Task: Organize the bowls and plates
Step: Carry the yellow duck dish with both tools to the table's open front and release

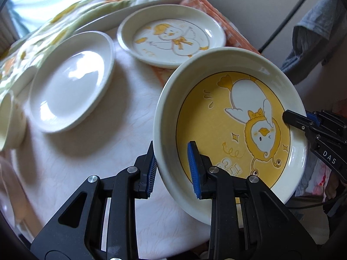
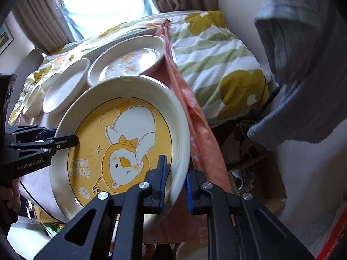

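The yellow plate [image 1: 234, 127] with a duck drawing is held tilted above the white cloth [image 1: 121, 156], between the two tongs, with its picture side up. The left gripper [image 1: 173, 169] has its jaws around the near rim of this plate: one blue pad is outside the rim and one is inside, on the yellow part. The pads look close to the rim on both sides, but I cannot tell if they press it firmly. The right gripper [image 2: 175, 182] stands at the opposite rim in the same way, one pad inside and one outside, with a small gap still visible at the outer pad. Its jaws are only partly closed.

Behind the yellow plate, a white plate with a duck [image 1: 171, 35] lies flat on the cloth, partly over an orange towel [image 1: 206, 2]. To its left lies a plain white plate [image 1: 71, 82], and at the far left edge stands a small bowl [image 1: 8, 121]. A blanket with yellow flowers [image 2: 216, 60] lies behind and beside them. A grey garment [image 2: 303, 65] hangs at the right.
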Motion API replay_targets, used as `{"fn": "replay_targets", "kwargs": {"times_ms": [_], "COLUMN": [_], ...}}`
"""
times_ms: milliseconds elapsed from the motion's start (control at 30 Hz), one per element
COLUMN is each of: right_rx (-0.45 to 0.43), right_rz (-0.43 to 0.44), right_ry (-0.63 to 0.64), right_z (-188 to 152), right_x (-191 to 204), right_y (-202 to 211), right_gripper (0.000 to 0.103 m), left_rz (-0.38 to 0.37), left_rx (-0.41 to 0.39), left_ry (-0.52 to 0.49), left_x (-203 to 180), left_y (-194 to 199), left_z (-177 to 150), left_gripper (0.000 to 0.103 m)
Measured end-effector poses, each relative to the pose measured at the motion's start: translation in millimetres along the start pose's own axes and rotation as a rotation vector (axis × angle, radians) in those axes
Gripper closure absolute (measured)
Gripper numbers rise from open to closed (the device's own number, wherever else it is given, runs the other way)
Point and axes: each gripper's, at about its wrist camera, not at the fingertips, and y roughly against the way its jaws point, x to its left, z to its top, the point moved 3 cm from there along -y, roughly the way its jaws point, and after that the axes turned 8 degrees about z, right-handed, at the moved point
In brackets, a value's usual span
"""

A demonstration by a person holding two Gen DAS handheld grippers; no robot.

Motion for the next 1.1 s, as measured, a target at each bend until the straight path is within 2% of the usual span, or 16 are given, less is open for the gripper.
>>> {"fn": "replay_targets", "kwargs": {"times_ms": [267, 567, 867, 1100], "right_rx": [0.011, 0.066, 0.143, 0.164], "right_rz": [0.084, 0.211, 0.23, 0.204], "right_ry": [0.18, 0.316, 0.364, 0.348], "right_z": [15, 20, 5, -1], "right_x": [63, 158, 249, 276], "right_y": [4, -28, -82, -109], "right_gripper": [0.089, 0.089, 0.089, 0.089], "left_rz": [0.065, 0.157, 0.179, 0.154], "left_rx": [-0.036, -0.036, 0.026, 0.034], "left_ry": [0.181, 0.351, 0.419, 0.409], "left_x": [48, 141, 220, 247], "left_y": [40, 61, 35, 15], "left_z": [-42, -97, -154, -173], "left_gripper": [0.079, 0.079, 0.079, 0.079]}}
